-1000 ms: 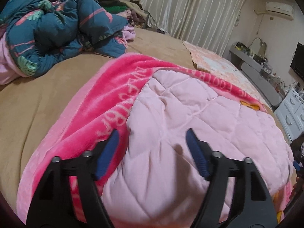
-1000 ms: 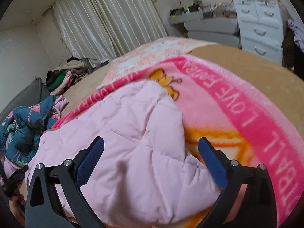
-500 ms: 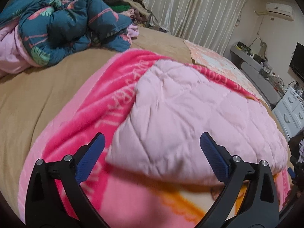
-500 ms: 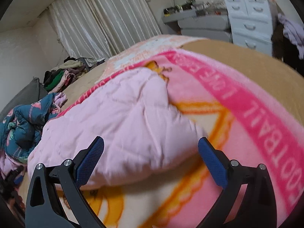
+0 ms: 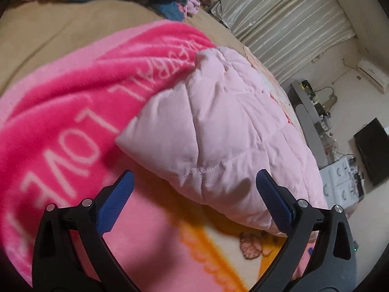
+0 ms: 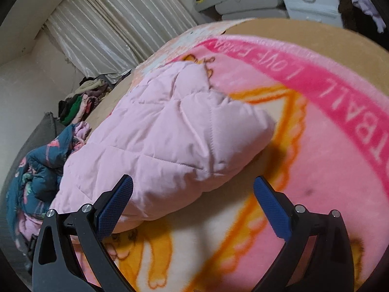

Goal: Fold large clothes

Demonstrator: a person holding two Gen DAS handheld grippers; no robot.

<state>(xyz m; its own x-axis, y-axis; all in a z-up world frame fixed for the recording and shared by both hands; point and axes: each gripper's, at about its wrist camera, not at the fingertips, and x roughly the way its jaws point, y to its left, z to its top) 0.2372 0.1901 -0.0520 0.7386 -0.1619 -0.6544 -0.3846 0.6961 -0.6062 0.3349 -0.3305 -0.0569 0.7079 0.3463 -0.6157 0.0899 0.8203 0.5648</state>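
Both grippers hang empty with jaws spread wide: left gripper (image 5: pixel 194 199) over the near left corner of the pink quilted jacket (image 5: pixel 231 126), right gripper (image 6: pixel 193 199) over its near right end. Neither pad touches fabric as far as either wrist view shows.

Jacket lies bunched into a puffy, roughly folded bundle on the pink blanket (image 5: pixel 73 92), which is spread over the tan bed (image 5: pixel 48 31). Bundle looks loose; the left corner sticks out in a point, and the right end bulges and overhangs its own shadow.

Risks, judged from this layout:
- Padded fill is springy. With nothing holding it, the fold may puff open or the top layer may slide off.
- Shell looks slick, so a shallow pinch could slip off the bulge.
- Jacket and blanket are similar in colour and both soft. A low grab could catch the blanket pile underneath and drag it along.
- Uneven pulls from the two sides would skew the bundle.

Heap of dark floral bedding (image 6: pixel 36 170) sits well apart at the far side, unlikely to interfere.
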